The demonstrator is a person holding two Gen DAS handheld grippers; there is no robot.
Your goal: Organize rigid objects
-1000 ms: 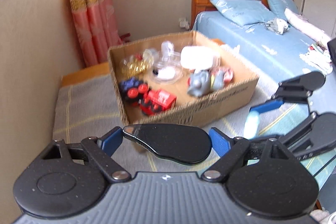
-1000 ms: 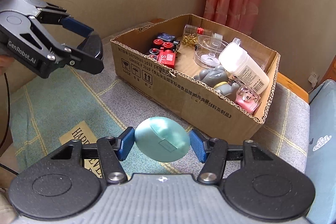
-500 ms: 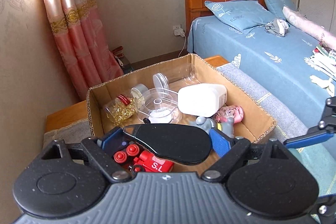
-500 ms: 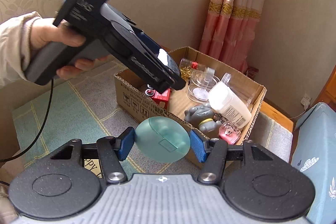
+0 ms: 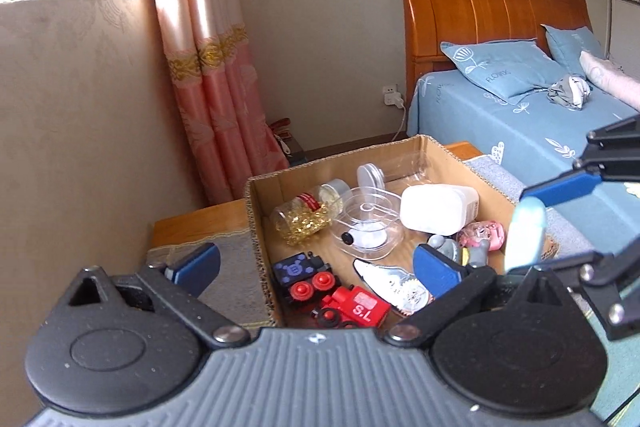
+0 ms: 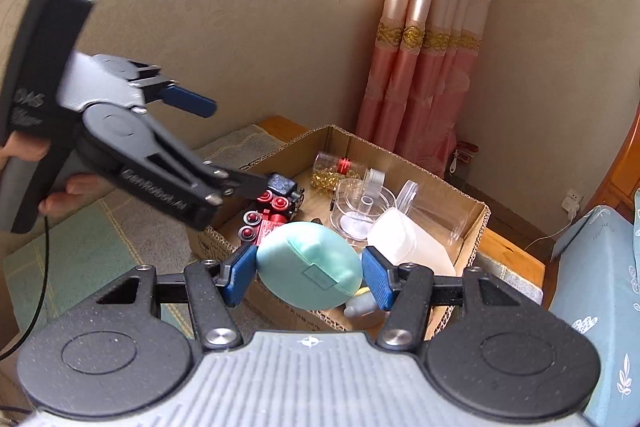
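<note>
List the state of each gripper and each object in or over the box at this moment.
left gripper: open, empty, over the box
right gripper: shut on the mint case
mint case: held above the box edge
cardboard box: open-topped, holding items
black oval case: lying in the box
glitter jar: on its side, capped
white bottle: on its side
toy train: in the near corner

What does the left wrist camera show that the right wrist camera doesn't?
Only the left wrist view shows the wooden headboard, the blue pillow and the open left hand-held gripper from behind. Only the right wrist view shows the mint green case face-on, clamped in the right hand-held gripper, and the hand holding the left one. Both show the cardboard box, red toy train and pink curtain.
</note>
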